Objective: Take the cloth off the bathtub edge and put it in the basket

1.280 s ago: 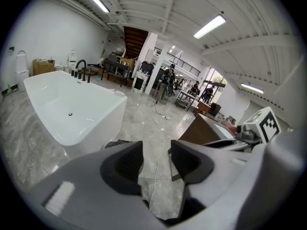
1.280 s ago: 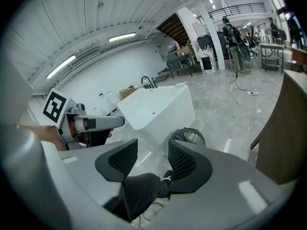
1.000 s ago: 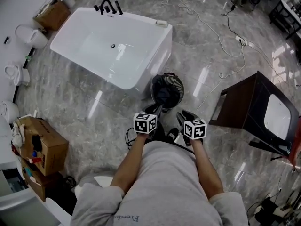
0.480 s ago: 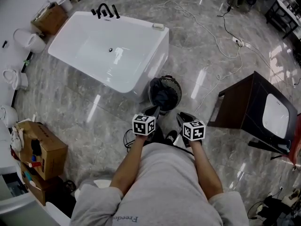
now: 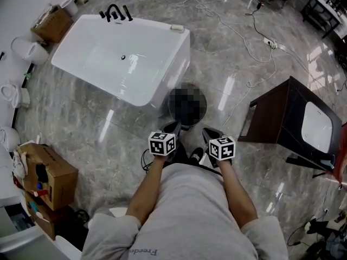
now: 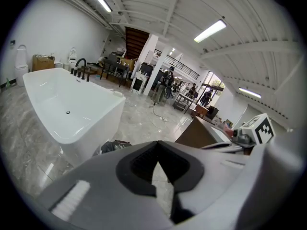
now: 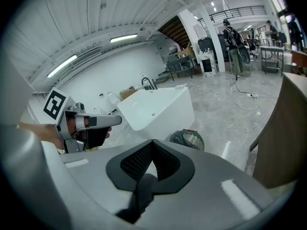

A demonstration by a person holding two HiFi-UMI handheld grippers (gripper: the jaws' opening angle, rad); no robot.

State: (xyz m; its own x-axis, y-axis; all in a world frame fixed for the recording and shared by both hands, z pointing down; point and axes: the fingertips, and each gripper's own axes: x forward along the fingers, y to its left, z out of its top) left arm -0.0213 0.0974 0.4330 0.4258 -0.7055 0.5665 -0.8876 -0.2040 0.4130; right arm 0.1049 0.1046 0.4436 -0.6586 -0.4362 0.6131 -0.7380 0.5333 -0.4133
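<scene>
While left gripper [image 5: 173, 127] and right gripper [image 5: 209, 132] sit shut, empty, right's jaws just closed, mesh basket [image 7: 188, 139] stands just beyond fingertips, beside bathtub [image 5: 124, 58].

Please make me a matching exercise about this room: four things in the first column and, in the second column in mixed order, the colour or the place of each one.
Things
1. bathtub
2. basket
3. cardboard box
4. cabinet

Descriptions
A. dark brown with a white top, at the right of the head view
B. white and empty, with black taps at its far end
C. round, on the floor beside the bathtub's near corner
D. brown and open, with things inside, at the lower left of the head view

Pairs: 1-B, 2-C, 3-D, 4-A
</scene>
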